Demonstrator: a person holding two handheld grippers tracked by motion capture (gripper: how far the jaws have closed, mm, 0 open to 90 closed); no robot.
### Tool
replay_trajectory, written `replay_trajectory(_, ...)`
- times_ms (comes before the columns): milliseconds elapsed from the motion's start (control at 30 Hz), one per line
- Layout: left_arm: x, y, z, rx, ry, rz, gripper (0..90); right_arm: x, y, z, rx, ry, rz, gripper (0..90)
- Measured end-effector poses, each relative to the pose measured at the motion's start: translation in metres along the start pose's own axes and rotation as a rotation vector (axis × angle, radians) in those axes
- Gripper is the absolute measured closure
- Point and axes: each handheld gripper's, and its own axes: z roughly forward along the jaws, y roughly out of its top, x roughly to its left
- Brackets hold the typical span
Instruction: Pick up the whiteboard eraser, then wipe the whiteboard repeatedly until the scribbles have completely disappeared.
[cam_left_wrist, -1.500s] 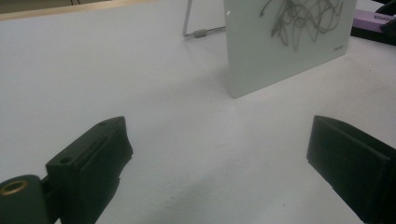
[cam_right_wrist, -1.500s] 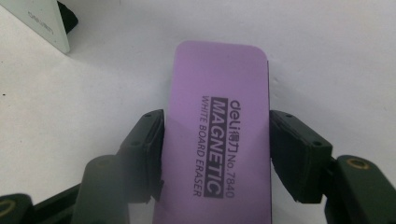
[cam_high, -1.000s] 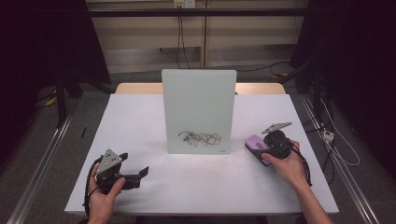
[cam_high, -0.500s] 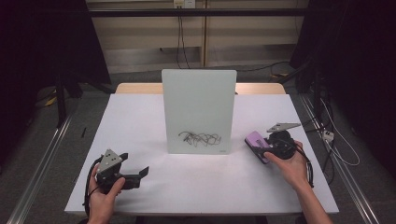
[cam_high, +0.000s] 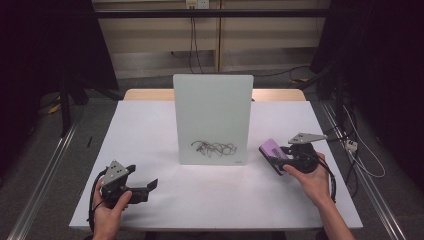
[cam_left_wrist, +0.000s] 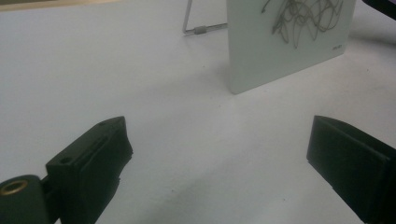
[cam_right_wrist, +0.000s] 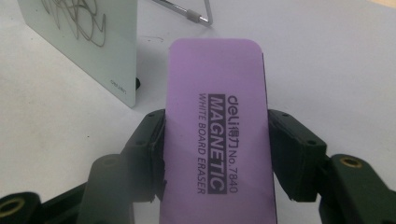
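Note:
A small white board (cam_high: 212, 115) stands upright in the middle of the table, with a dark scribble (cam_high: 214, 147) low on its face. To its right, just above the table, my right gripper (cam_high: 279, 158) is shut on a purple magnetic whiteboard eraser (cam_high: 270, 148). In the right gripper view both jaws press the long sides of the eraser (cam_right_wrist: 217, 116), and the board (cam_right_wrist: 93, 51) stands ahead to the left. My left gripper (cam_high: 146, 187) rests near the front left of the table, open and holding nothing. In the left gripper view the board (cam_left_wrist: 289, 46) lies beyond the wide-apart jaws.
The white table (cam_high: 145, 130) ends close in front of both hands. A wire stand (cam_right_wrist: 189, 14) props the board from behind. Cables (cam_high: 360, 150) trail off the right side, and a metal rail (cam_high: 45, 175) runs along the floor at the left.
My right gripper, with the eraser in it, has shifted slightly to the right. The left gripper has stayed where it was.

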Motion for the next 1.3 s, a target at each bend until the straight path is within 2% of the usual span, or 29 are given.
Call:
replay_trajectory(67,-0.001,0.001,0.002,-0.002,-0.002,0.000,5.8,0.002,0.000,-0.002,-0.016,0.004,-0.012,41.4)
replay_trajectory(167,-0.003,0.002,0.002,0.005,0.003,0.030,5.8,0.005,-0.001,-0.006,-0.059,0.014,-0.043,41.4)
replay_trajectory(300,-0.007,0.003,0.002,0.003,-0.012,0.040,5.8,0.012,0.000,-0.011,-0.094,0.030,-0.068,41.4)
replay_trajectory(467,-0.004,0.003,0.001,0.003,0.005,0.030,5.8,0.016,0.001,-0.012,-0.105,0.044,-0.078,41.4)
replay_trajectory(567,-0.004,0.003,0.001,-0.003,0.004,0.031,5.8,0.017,0.001,-0.013,-0.116,0.053,-0.083,41.4)
replay_trajectory(733,-0.002,0.001,0.004,0.018,-0.005,0.026,5.8,0.022,0.003,-0.018,-0.140,0.064,-0.105,41.4)
replay_trajectory(967,-0.002,0.000,0.004,0.012,-0.006,0.010,5.8,0.038,0.008,-0.021,-0.184,0.092,-0.170,41.5)
replay_trajectory(1133,-0.002,0.000,0.000,0.005,0.002,0.021,5.8,0.051,0.012,-0.019,-0.201,0.111,-0.212,41.5)
replay_trajectory(1300,-0.003,0.002,0.003,0.010,-0.018,0.023,5.8,0.062,0.014,-0.014,-0.193,0.113,-0.242,41.5)
